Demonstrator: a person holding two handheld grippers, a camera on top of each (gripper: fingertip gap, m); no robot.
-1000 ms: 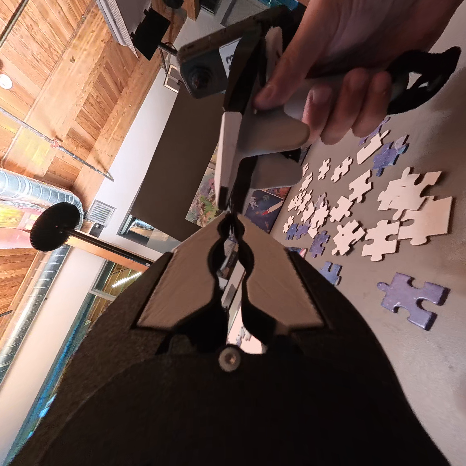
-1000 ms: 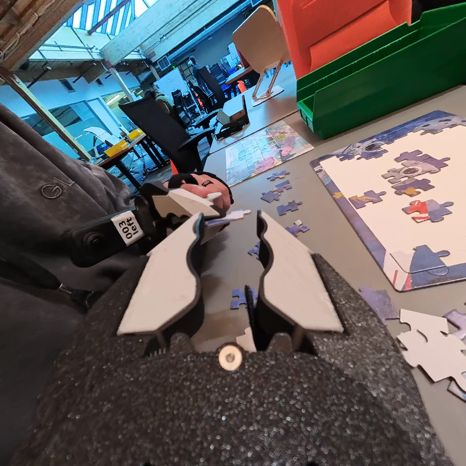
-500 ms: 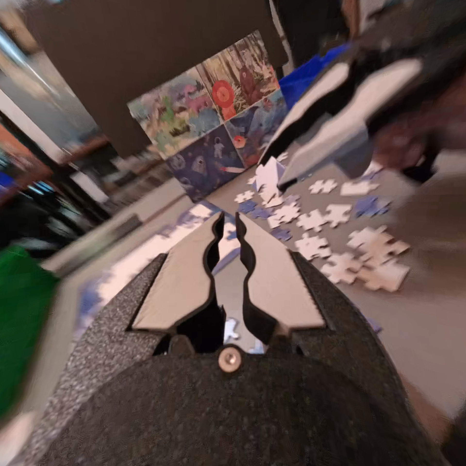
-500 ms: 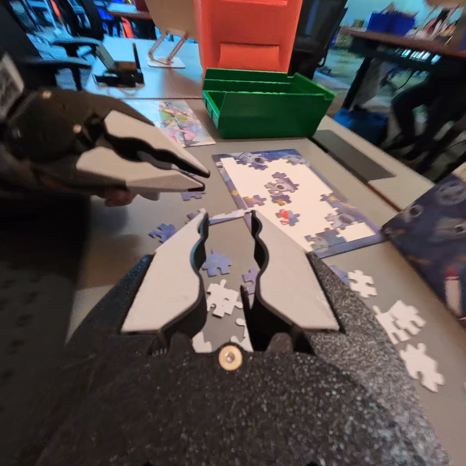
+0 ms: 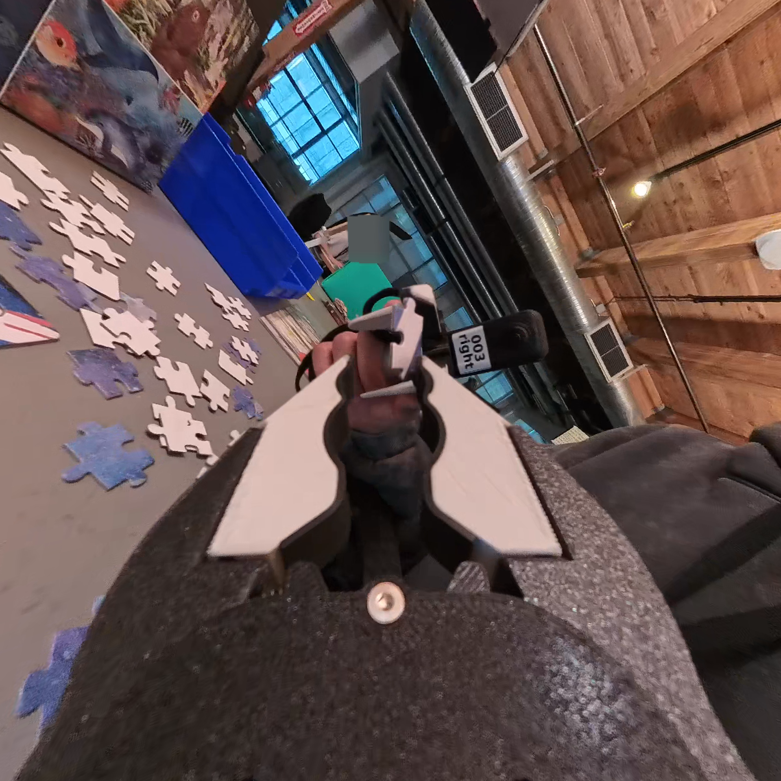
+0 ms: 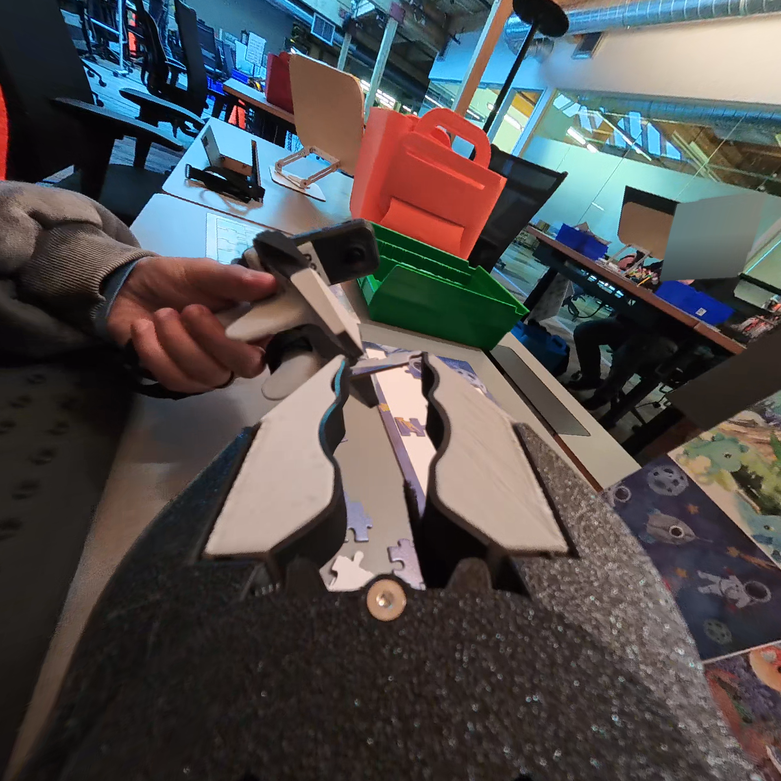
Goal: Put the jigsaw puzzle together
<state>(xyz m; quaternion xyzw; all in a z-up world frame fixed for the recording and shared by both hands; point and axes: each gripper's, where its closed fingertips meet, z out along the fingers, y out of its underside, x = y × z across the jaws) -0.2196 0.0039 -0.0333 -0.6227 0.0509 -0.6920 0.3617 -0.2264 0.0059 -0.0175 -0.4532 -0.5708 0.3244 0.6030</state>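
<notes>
My right gripper (image 6: 384,361) is shut on a puzzle piece (image 6: 380,364), which it holds edge to edge between its fingertips, above the puzzle board (image 6: 405,393). The board is white with a blue border. In the left wrist view the same piece (image 5: 408,338) shows its white back. It sits between the right gripper's fingers (image 5: 374,321), just beyond my left gripper (image 5: 386,365), which is open and empty. In the right wrist view the left gripper (image 6: 353,346) points down at the piece's left end. Many loose pieces (image 5: 126,329) lie on the grey table (image 5: 50,528).
A blue bin (image 5: 236,224) and a picture puzzle box (image 5: 84,84) stand behind the loose pieces. A green bin (image 6: 443,296) and an orange bag (image 6: 422,181) stand beyond the board. The box picture (image 6: 697,549) lies at the right. A person's grey sleeve (image 6: 55,236) is at the left. The tips of both grippers are at nearly the same place.
The piece passed from the left gripper to the right one. The left jaws opened wider, and the two grippers have turned to face each other closely.
</notes>
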